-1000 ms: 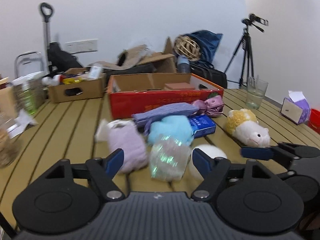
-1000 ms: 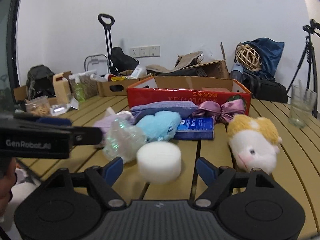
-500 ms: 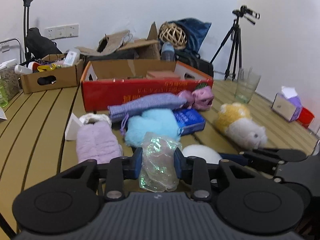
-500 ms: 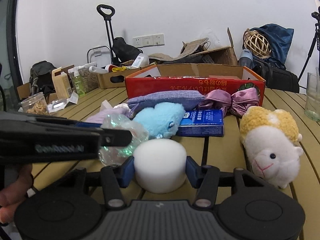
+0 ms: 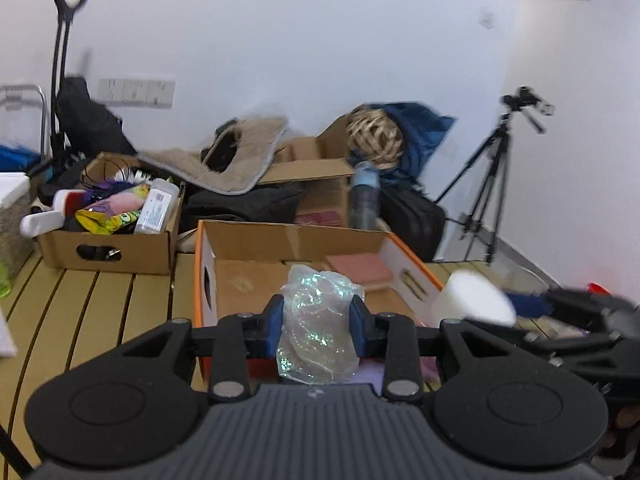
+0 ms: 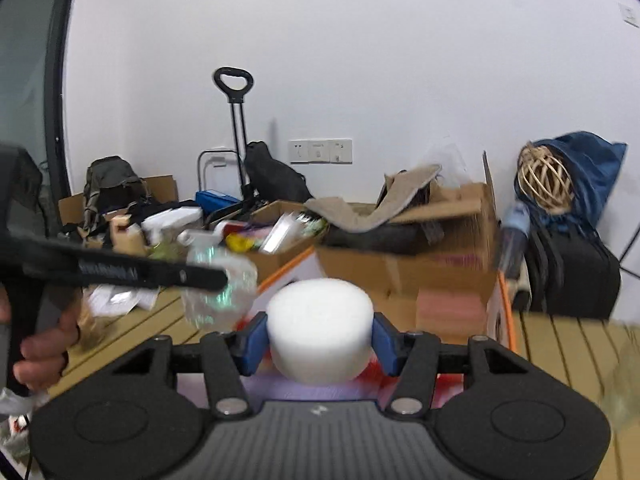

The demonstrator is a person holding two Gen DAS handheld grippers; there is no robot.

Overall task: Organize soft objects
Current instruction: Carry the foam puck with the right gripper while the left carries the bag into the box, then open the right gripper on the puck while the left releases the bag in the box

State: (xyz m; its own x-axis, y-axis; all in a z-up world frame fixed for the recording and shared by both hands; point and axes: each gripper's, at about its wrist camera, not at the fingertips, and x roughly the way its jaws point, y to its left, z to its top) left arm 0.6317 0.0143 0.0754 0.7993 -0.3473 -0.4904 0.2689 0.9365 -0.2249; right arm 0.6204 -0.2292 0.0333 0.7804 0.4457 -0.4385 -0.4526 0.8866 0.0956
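My left gripper is shut on a crumpled iridescent plastic wrap and holds it in the air at the near edge of the orange cardboard box. My right gripper is shut on a white foam cylinder and holds it raised in front of the same box. In the left wrist view the foam and the right gripper show at the right. In the right wrist view the left gripper and the wrap show at the left.
A pink flat block lies inside the orange box. A brown box of clutter stands at the back left of the slatted wooden table. Behind are open cardboard boxes, bags, a trolley handle and a tripod.
Both grippers have closed on their objects and lifted them off the table toward the orange box. The soft toys on the table have dropped out of view.
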